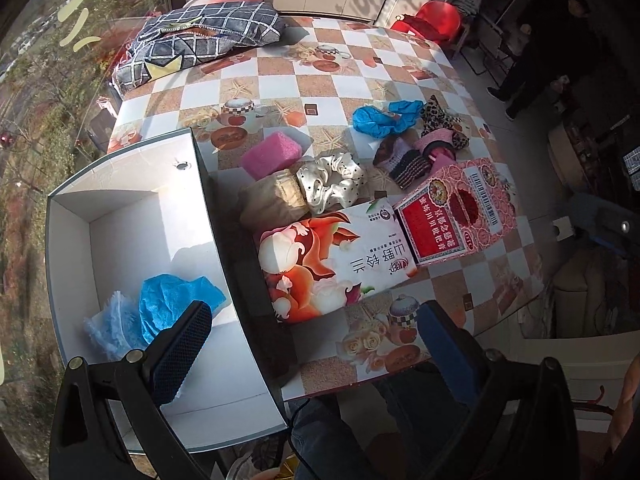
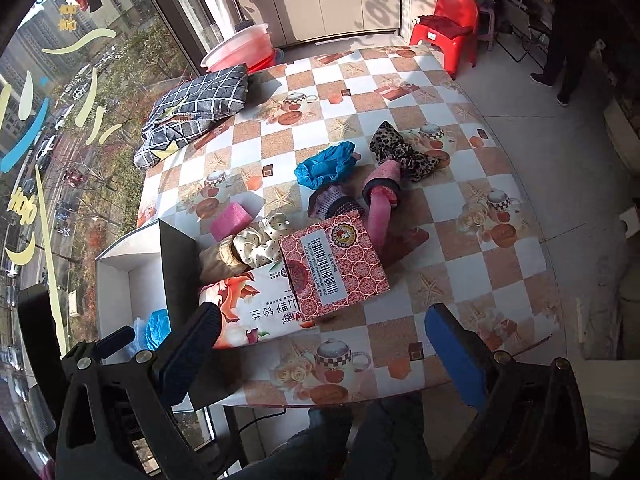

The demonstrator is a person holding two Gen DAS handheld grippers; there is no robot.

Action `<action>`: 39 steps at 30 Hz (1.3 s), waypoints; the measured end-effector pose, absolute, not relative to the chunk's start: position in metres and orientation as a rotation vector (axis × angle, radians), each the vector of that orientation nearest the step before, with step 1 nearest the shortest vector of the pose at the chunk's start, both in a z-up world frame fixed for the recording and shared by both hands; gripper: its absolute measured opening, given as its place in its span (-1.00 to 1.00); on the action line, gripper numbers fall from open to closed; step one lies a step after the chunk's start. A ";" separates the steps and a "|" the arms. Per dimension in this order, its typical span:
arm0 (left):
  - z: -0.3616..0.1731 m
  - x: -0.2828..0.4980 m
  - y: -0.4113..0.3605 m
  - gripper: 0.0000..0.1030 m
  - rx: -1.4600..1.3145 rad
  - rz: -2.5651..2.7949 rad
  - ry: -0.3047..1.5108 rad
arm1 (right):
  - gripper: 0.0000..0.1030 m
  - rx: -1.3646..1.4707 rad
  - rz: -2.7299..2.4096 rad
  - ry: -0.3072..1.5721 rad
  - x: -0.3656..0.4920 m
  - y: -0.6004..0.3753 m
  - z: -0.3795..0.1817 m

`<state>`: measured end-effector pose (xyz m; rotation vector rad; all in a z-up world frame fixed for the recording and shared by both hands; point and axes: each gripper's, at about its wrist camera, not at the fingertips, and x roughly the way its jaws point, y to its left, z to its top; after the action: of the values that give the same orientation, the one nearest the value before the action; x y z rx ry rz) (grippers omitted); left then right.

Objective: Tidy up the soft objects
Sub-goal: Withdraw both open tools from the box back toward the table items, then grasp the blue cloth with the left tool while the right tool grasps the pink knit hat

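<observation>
An open white box (image 1: 120,216) stands at the table's left edge. It holds a crumpled blue cloth (image 1: 176,300) and a pale blue fluffy piece (image 1: 108,328). My left gripper (image 1: 316,344) hangs open at the box's near right corner, with nothing between its fingers. On the table lie a pink sponge (image 1: 270,152), a white dotted scrunchie (image 1: 332,180), a beige soft bundle (image 1: 272,198), a blue scrunchie (image 1: 384,118), a leopard-print piece (image 1: 440,118) and pink and striped socks (image 1: 412,160). My right gripper (image 2: 324,344) is open and empty over the near table edge, in front of the scrunchie (image 2: 264,240).
A printed orange-and-white package (image 1: 328,264) and a pink-red carton (image 1: 452,212) lie near the front, beside the box. A folded checked cloth (image 1: 200,40) sits at the far left corner. A red chair (image 2: 448,24) and a standing person (image 2: 560,40) are beyond the table.
</observation>
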<state>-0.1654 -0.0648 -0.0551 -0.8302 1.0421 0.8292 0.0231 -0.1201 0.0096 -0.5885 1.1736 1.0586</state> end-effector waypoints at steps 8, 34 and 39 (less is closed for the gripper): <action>-0.056 -0.144 -0.048 0.99 -0.819 0.859 1.087 | 0.99 -0.460 0.903 1.317 0.100 -0.137 -0.016; -0.130 0.068 0.132 0.99 -0.598 0.797 1.361 | 0.99 -0.483 0.894 1.628 0.216 -0.015 -0.150; -0.169 0.083 0.147 0.99 -0.630 0.797 1.423 | 0.99 -0.517 0.919 1.650 0.213 0.016 -0.180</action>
<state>0.0834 0.1466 -0.1686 -0.6298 1.4234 0.7971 0.2130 0.0155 -0.1804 -0.5167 1.6496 0.9191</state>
